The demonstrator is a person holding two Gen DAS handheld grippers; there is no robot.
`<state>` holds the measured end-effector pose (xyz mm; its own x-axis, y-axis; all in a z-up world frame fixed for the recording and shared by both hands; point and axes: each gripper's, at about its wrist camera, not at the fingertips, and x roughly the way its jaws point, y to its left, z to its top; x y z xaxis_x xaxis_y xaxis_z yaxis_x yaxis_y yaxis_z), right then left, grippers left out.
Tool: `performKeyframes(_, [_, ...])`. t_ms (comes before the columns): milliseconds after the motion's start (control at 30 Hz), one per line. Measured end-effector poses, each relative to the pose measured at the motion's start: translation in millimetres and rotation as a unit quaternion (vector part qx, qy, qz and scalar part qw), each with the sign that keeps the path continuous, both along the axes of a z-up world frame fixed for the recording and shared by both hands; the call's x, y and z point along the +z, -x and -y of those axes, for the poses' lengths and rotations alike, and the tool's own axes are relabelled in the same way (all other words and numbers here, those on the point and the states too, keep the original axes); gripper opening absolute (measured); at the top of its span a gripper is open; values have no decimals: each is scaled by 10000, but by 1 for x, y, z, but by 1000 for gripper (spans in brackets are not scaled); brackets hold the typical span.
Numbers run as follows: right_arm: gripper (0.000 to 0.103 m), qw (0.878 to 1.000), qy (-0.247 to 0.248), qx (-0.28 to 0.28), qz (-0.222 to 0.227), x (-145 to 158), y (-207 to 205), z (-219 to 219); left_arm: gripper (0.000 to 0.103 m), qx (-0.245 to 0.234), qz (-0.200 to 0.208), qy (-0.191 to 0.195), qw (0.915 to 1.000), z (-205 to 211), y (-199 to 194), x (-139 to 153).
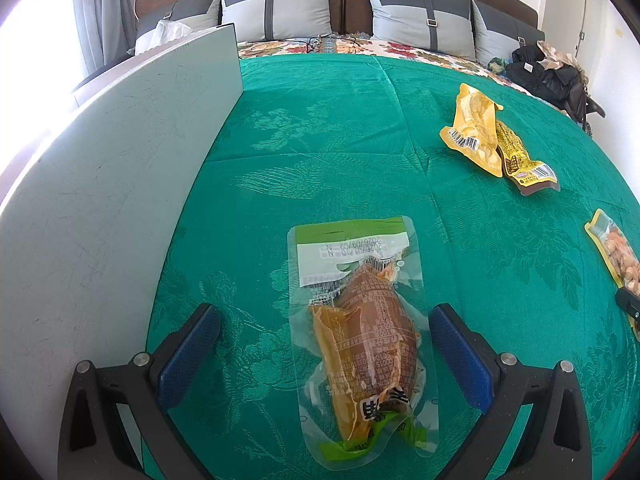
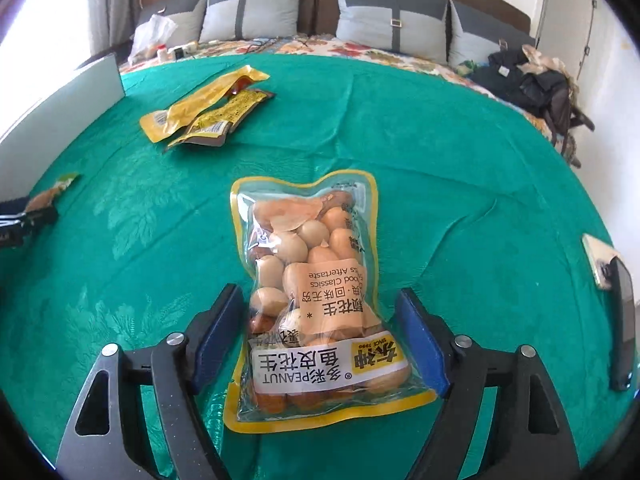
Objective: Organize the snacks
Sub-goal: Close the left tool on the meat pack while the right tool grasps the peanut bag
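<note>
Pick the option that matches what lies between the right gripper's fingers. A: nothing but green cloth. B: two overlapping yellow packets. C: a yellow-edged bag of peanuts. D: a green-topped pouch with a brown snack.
C: in the right wrist view the peanut bag, yellow-edged and printed PEANUT, lies on the green cloth between the open fingers of the right gripper.

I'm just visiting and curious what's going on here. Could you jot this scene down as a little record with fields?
Surface: green cloth
Left gripper: open, straddling a clear green-topped snack pack
Right gripper: open, straddling a peanut bag
Other snacks: yellow packet overlapping a dark-edged yellow packet, apart from both grippers
Left side: grey-white board standing upright
Background: grey cushions
</note>
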<state>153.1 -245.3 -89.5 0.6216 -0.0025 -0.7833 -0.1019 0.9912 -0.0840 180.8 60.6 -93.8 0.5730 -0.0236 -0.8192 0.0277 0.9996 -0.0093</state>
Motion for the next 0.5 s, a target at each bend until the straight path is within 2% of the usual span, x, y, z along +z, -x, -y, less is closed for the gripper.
performKeyframes(67, [93, 9989, -424, -158, -126, -4, -2, 13, 103, 1, 1, -1, 10000, 0, 0, 0])
performKeyframes(500, [94, 9990, -354, -219, -142, -2, -10, 14, 103, 2, 2, -1, 10000, 0, 0, 0])
